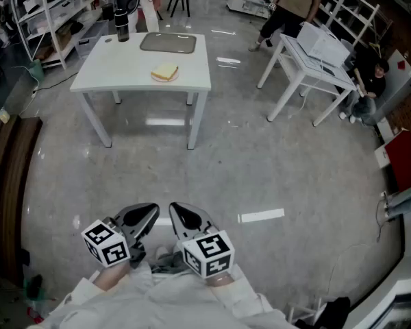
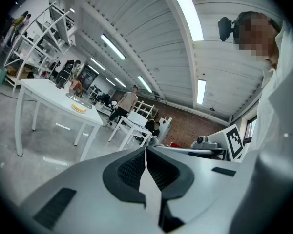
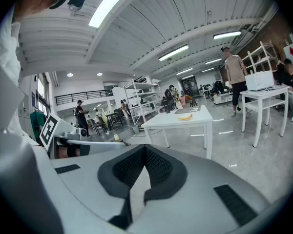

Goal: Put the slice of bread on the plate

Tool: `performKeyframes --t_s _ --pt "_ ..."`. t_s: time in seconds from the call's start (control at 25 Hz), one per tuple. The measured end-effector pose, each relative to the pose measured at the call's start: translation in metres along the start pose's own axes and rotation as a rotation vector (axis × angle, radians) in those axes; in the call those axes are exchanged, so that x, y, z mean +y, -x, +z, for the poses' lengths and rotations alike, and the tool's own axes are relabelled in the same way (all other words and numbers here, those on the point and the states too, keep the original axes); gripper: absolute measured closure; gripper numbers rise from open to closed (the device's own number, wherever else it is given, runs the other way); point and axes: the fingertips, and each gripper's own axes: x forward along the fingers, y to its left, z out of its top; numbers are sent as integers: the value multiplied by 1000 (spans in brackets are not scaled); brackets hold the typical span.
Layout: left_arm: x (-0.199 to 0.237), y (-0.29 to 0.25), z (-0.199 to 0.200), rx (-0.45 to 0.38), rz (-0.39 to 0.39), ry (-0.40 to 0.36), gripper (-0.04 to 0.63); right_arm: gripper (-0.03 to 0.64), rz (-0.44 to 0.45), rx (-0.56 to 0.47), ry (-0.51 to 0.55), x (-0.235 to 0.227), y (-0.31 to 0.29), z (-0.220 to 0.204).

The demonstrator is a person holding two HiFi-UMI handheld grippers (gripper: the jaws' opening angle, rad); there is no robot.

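Well away from the person, the slice of bread (image 1: 164, 72) lies on the white bench (image 1: 120, 67), toward its front edge. A flat grey tray (image 1: 168, 43) sits just behind it, and a dark bottle (image 1: 122, 25) stands upright at the bench's far left corner. Whether a plate sits under the bread is too small to tell.

Down by the person's white sleeves, the left gripper (image 1: 149, 212) and the right gripper (image 1: 178, 211) are held side by side over the shiny grey floor (image 1: 274, 163), their tips near each other and aimed toward the bench. Each one's jaws are clenched, the dark ribbed pads meeting, with nothing caught between them. Neither gripper is anywhere near the bread.

Off to the right stands a second white table (image 1: 298, 64) carrying a white box (image 1: 325, 43), with a person (image 1: 291, 5) walking just beyond it. Metal shelving (image 1: 41, 12) lines the left wall.
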Motion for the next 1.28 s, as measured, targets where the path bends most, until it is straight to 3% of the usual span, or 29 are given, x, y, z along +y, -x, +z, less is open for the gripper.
performKeyframes --t_s 0.48,0.88,1.28 --pt "6 -11 8 18 5 -34 578 604 4 -6 15 -9 -14 13" --pt "0 -37 6 17 -7 -54 578 603 -20 -31 -82 -48 -18 21" --pt "13 -68 5 -8 59 -18 578 603 17 4 -60 -82 -19 19"
